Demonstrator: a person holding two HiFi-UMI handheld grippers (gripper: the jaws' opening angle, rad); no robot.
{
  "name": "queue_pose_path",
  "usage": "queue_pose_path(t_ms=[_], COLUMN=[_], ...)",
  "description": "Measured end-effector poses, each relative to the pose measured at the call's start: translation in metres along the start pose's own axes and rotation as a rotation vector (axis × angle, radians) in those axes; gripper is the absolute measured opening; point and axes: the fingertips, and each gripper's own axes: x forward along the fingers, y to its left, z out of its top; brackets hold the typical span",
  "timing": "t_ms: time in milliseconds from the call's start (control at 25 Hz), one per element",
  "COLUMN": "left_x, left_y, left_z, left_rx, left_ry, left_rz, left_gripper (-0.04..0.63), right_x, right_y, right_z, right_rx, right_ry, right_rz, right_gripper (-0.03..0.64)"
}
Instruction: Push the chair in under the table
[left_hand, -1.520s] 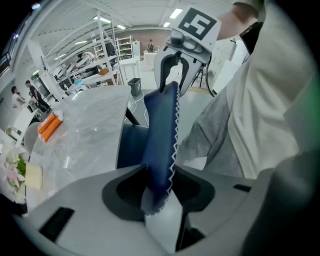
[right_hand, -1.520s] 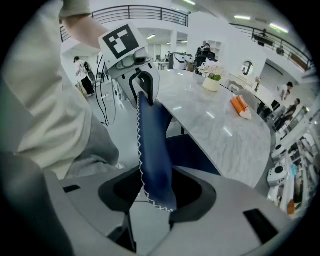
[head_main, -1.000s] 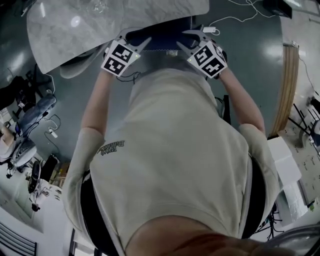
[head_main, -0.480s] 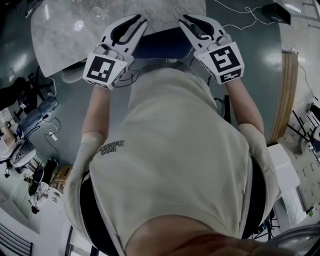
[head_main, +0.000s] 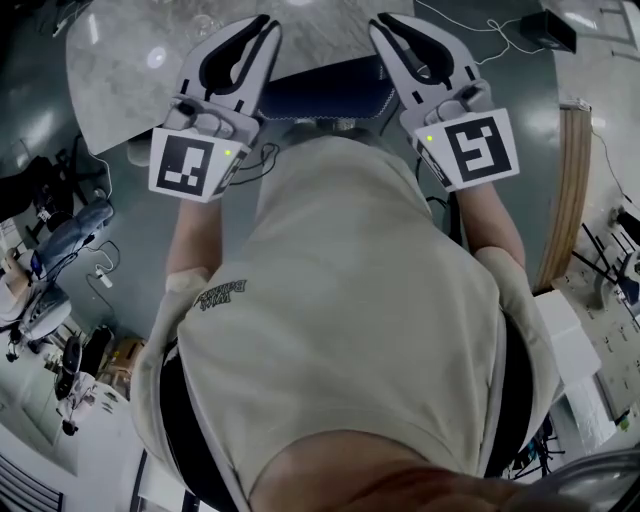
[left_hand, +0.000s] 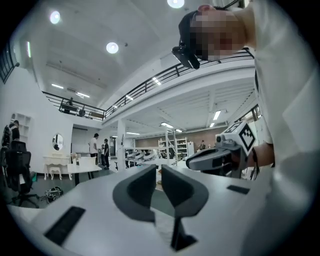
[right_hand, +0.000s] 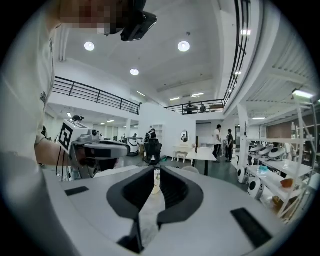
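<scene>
In the head view the blue chair (head_main: 325, 92) stands with its seat partly under the grey marble table (head_main: 130, 60). Both grippers are lifted well above it, side by side in front of the person's chest, touching nothing. My left gripper (head_main: 265, 22) (left_hand: 158, 167) points about level; its jaws are closing, with a thin gap and nothing between them. My right gripper (head_main: 388, 22) (right_hand: 156, 170) does the same, empty, jaws closing. Each gripper view looks out across the hall and shows the other gripper beside it, not the chair.
A glass (head_main: 198, 14) stands on the marble table. White cables (head_main: 480, 35) trail over the dark floor beyond the chair. White boxes (head_main: 572, 325) sit at the right, an office chair (head_main: 65, 235) and gear at the left. Far off stand white tables (right_hand: 207, 155) and several people.
Both grippers have risen from the chair's back to chest height and tipped up toward level. Their jaws have narrowed from wide apart to a thin gap.
</scene>
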Motion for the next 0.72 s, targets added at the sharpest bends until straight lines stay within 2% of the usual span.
queue_pose_path(t_ms=[160, 360, 520, 640, 720], left_x=[-0.012, -0.020, -0.029, -0.033, -0.035], left_y=[0.005, 0.011, 0.016, 0.016, 0.015], left_z=[0.019, 0.042, 0.060, 0.064, 0.065], left_rx=[-0.017, 0.032, 0.026, 0.049, 0.031], left_ry=[-0.060, -0.093, -0.132, -0.150, -0.149], left_rz=[0.008, -0.021, -0.025, -0.033, -0.041], left_gripper=[0.023, 0.012, 0.011, 0.009, 0.009], right_x=[-0.002, -0.005, -0.003, -0.007, -0.009], right_y=[0.012, 0.028, 0.038, 0.038, 0.037], right_z=[0.023, 0.045, 0.062, 0.073, 0.079], right_rx=[-0.045, -0.055, -0.044, -0.017, -0.015], right_ry=[-0.013, -0.050, -0.089, -0.120, -0.137], right_rz=[-0.040, -0.057, -0.068, -0.082, -0.098], right_gripper=[0.025, 0.017, 0.014, 0.009, 0.009])
